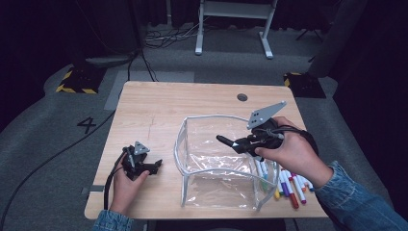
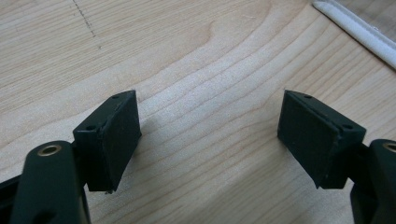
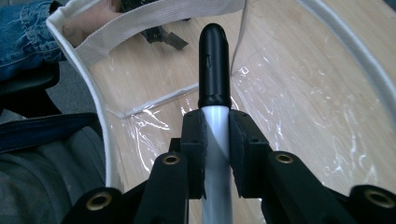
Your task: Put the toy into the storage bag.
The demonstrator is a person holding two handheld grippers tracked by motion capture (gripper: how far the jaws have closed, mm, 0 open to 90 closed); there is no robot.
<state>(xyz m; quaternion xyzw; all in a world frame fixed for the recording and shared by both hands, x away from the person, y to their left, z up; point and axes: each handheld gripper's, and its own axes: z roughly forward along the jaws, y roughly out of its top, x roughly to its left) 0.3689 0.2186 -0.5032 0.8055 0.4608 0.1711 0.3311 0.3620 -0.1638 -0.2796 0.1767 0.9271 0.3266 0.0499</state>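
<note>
A clear plastic pouch (image 1: 192, 185) with a white trimmed rim stands open on the wooden table. My right gripper (image 1: 239, 144) hovers over its opening, shut on a white marker with a black cap (image 1: 224, 141) that points left across the pouch. In the right gripper view the black cap (image 3: 215, 60) sticks out past the pads (image 3: 194, 140), over the pouch's clear floor (image 3: 299, 116). My left gripper (image 1: 155, 166) rests on the table left of the pouch. The left gripper view shows its pads (image 2: 116, 135) wide apart over bare wood, holding nothing.
Several coloured markers (image 1: 288, 185) lie on the table (image 1: 159, 103) at the pouch's right, under my right hand. A round hole (image 1: 242, 97) sits near the table's far edge. White desk legs (image 1: 199, 29) and cables lie on the floor beyond.
</note>
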